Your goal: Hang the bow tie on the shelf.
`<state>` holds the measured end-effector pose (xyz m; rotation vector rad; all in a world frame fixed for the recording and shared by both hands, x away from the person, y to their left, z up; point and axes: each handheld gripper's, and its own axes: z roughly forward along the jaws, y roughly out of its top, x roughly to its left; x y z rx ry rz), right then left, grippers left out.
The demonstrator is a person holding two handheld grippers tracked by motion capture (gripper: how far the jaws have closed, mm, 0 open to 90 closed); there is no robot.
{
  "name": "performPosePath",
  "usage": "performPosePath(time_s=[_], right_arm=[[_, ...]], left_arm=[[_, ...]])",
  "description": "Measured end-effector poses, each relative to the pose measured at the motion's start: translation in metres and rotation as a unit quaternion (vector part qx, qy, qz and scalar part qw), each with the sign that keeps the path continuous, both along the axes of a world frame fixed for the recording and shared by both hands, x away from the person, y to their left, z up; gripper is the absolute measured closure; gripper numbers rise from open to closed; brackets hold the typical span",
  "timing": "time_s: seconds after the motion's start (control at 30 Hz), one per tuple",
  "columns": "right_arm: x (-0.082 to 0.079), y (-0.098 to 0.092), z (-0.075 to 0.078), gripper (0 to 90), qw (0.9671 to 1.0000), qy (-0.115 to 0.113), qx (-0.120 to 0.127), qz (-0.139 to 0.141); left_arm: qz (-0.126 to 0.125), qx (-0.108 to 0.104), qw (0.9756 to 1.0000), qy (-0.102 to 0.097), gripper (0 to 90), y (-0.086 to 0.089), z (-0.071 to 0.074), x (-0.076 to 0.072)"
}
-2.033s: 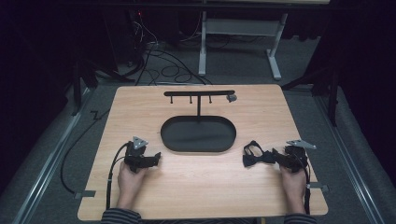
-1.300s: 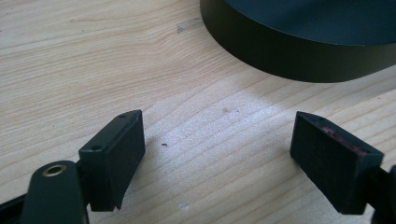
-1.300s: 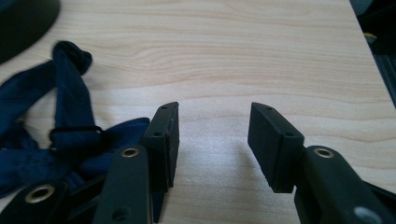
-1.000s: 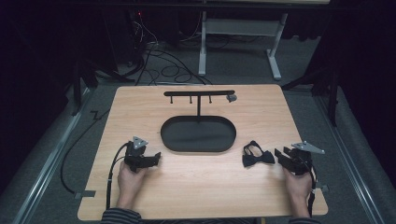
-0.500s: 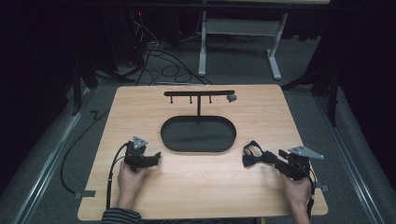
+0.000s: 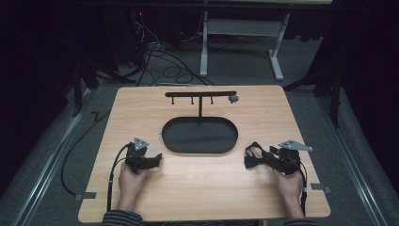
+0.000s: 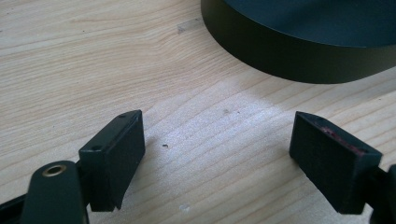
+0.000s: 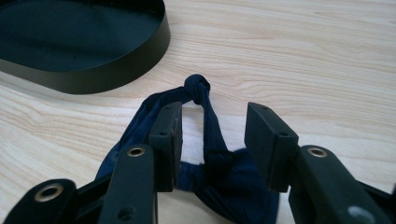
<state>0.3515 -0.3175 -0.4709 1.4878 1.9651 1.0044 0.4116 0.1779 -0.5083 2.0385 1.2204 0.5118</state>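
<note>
Near the surface's (image 6: 197, 193) right edge, the right claw (image 8: 212, 140) straddles the navy bow tie (image 8: 219, 177), half-open, gripping nothing; centre over the knot before closing.

The left claw (image 7: 219, 154) rests wide open, empty.

The high view looked forward and down from above the person's side, far enough back to take in the whole table (image 6: 141, 108) and the floor toward twelve o'clock. The left gripper view sat low and close over the wood, facing the near wall of the black tray (image 7: 299, 65) at its one o'clock. The right gripper view, equally close, looked along its jaws over a dark cloth (image 8: 219, 172) toward the same tray (image 8: 116, 65) at eleven o'clock, a tray both shared with the high view (image 6: 200, 149).
</note>
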Motion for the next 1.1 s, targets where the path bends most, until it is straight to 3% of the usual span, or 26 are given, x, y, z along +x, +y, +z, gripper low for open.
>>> performPosePath(time_s=[0.3, 0.43, 0.53, 0.57, 0.6, 0.67, 1.1], right_arm=[[0.017, 0.004, -0.006, 61.6, 0.9997, 0.022, -0.004, -0.001], [0.023, 0.004, -0.010, 67.1, 0.9994, 0.033, -0.008, -0.001], [0.025, 0.005, -0.013, 74.1, 0.9991, 0.041, -0.013, 0.001], [0.026, 0.006, -0.014, 81.2, 0.9990, 0.043, -0.014, 0.007], [0.026, 0.006, -0.014, 81.2, 0.9990, 0.043, -0.014, 0.007], [0.024, 0.007, -0.012, 89.1, 0.9992, 0.035, -0.017, 0.013], [0.014, 0.010, 0.010, 90.0, 0.9995, -0.003, -0.009, 0.029]], left_arm=[[0.000, 0.000, 1.0000, 0.000, 18.6, 0.000, 0.000, 0.000], [0.000, 0.000, 1.0000, 0.000, 18.6, 0.000, 0.000, 0.000], [0.000, 0.000, 1.0000, 0.000, 18.6, 0.000, 0.000, 0.000], [0.000, 0.000, 1.0000, 0.000, 18.6, 0.000, 0.000, 0.000], [0.000, 0.000, 1.0000, 0.000, 18.6, 0.000, 0.000, 0.000], [0.000, 0.000, 1.0000, 0.000, 18.6, 0.000, 0.000, 0.000], [0.000, 0.000, 1.0000, 0.000, 18.6, 0.000, 0.000, 0.000]])
